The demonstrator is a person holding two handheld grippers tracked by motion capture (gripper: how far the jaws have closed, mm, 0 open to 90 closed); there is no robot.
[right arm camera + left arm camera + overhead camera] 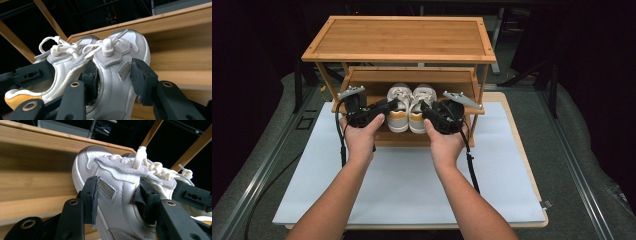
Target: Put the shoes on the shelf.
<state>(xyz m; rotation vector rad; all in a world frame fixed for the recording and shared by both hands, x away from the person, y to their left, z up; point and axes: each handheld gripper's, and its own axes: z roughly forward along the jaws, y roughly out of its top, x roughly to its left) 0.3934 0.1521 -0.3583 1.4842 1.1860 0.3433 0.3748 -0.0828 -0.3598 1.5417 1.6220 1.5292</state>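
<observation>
No readable text

Nothing legible on the shoes [410,107] or rack [399,39] — no brand, label or number.

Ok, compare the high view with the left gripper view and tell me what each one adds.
High view alone: the person's hands, the bamboo rack's top shelf, the white mat and both shoes' yellow heels, side by side on the lower shelf. Left gripper view alone: the left gripper clamping the left shoe with its pads on either side, plus the laces up close. Shared: the left shoe, the right gripper and the wooden rack.
</observation>
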